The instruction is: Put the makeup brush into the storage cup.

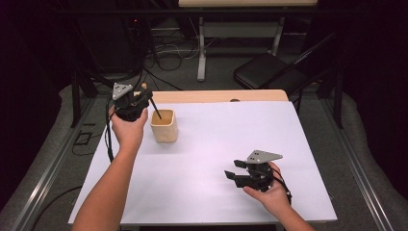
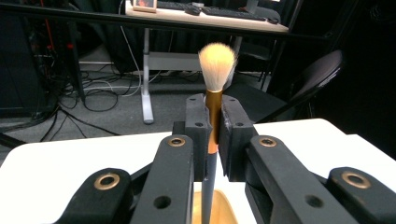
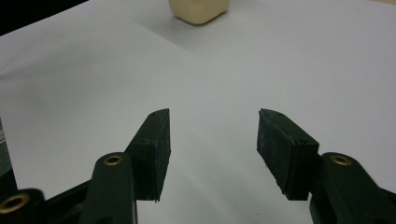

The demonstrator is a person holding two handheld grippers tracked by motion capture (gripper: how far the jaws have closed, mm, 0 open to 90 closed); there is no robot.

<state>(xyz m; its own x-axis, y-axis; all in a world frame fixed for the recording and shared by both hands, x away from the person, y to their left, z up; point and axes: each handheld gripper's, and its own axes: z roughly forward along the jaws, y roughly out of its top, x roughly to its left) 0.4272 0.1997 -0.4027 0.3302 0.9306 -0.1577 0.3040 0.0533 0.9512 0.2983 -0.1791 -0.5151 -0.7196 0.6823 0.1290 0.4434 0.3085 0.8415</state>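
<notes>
My left gripper (image 2: 214, 135) is shut on a makeup brush (image 2: 215, 79), with its pale bristles up, a gold ferrule between the pads and a dark handle running down. In the high view the left gripper (image 1: 144, 98) hangs at the table's back left, and the brush handle (image 1: 156, 109) slants down into a cream square cup (image 1: 164, 126). The cup's rim (image 2: 219, 210) shows below the jaws in the left gripper view. My right gripper (image 1: 232, 169) rests low at the front right, open and empty; its pads (image 3: 156, 144) stand apart over bare white tabletop, with the cup (image 3: 200, 10) far ahead.
The white table (image 1: 211, 159) has a wooden strip (image 1: 216, 95) along its back edge. Behind it stand a black folding chair (image 1: 274, 72), a desk frame (image 1: 202, 48) and loose cables on the floor. Metal rails run along both sides of the table.
</notes>
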